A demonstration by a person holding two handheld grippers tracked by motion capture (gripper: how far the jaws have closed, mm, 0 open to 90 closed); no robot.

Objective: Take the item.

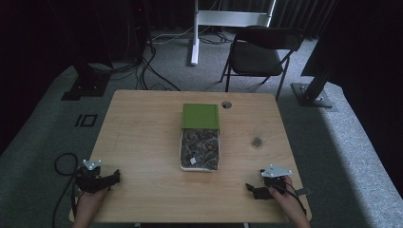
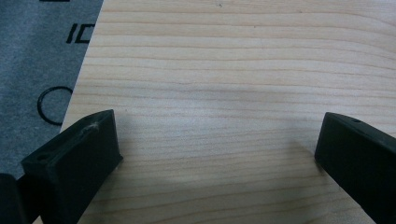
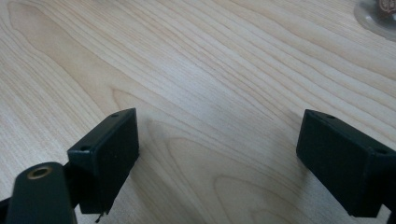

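we hold both tongs wide apart and gripping nothing, left tongs (image 1: 115,177) and right tongs (image 1: 249,188) low on the worktop (image 1: 142,142), well apart from the open box (image 1: 200,148) at its middle.

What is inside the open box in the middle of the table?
The box holds a pile of small dark, roundish packets with one white tag among them. Its green lid covers the far end, so whatever lies beneath that stays hidden.
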